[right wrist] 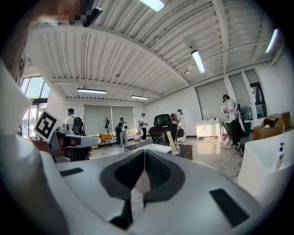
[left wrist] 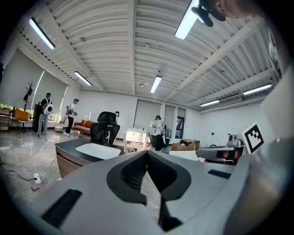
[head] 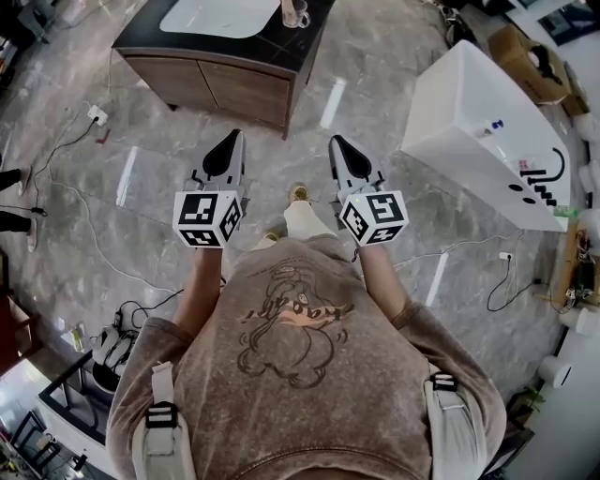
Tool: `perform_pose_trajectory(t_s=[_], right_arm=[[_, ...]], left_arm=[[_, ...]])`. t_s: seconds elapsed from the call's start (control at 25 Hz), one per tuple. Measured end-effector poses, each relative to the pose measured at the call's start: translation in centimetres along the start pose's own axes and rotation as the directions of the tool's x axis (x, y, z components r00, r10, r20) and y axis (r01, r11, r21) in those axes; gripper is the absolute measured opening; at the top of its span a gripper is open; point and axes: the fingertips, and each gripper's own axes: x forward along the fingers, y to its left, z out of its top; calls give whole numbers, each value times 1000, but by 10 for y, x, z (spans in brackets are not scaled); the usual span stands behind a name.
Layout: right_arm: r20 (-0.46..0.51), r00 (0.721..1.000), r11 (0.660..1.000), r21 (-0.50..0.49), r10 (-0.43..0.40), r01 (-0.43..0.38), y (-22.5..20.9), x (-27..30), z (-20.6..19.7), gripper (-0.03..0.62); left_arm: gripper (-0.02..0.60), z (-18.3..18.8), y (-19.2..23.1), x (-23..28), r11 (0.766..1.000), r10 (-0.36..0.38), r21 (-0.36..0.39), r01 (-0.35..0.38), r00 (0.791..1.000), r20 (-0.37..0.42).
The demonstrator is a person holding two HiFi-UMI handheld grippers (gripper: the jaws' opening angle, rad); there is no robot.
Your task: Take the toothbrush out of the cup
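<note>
Standing on a grey marble floor (head: pixel 375 84), a person holds both grippers out in front, roughly level. A white bathtub (head: pixel 469 112) sits off to the right. A dark-topped wooden cabinet (head: pixel 220 80) stands ahead, with a white basin (head: pixel 220 14) set into its top. The left gripper (head: pixel 230 139) has its jaws pressed together with nothing between them. The right gripper (head: pixel 337 143) is the same, jaws together and empty. Both are well apart from the cabinet. A clear cup (head: pixel 296 13) stands on the cabinet top just right of the basin. The toothbrush (right wrist: pixel 171 137) is inside the cup, leaning, with its handle sticking up above the rim.
</note>
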Motion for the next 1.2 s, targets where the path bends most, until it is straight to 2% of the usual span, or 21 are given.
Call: perform_pose_trajectory(t_s=[0.6, 1.2], right_arm=[[14, 1000, 1000, 6, -15, 15, -30, 66, 6, 18], [18, 1000, 1000, 18, -7, 7, -104, 165, 39, 18]], left_arm=[[17, 9, 40, 62, 1000, -4, -5, 4, 1000, 2], [17, 38, 85, 179, 999, 0, -34, 0, 1000, -4]])
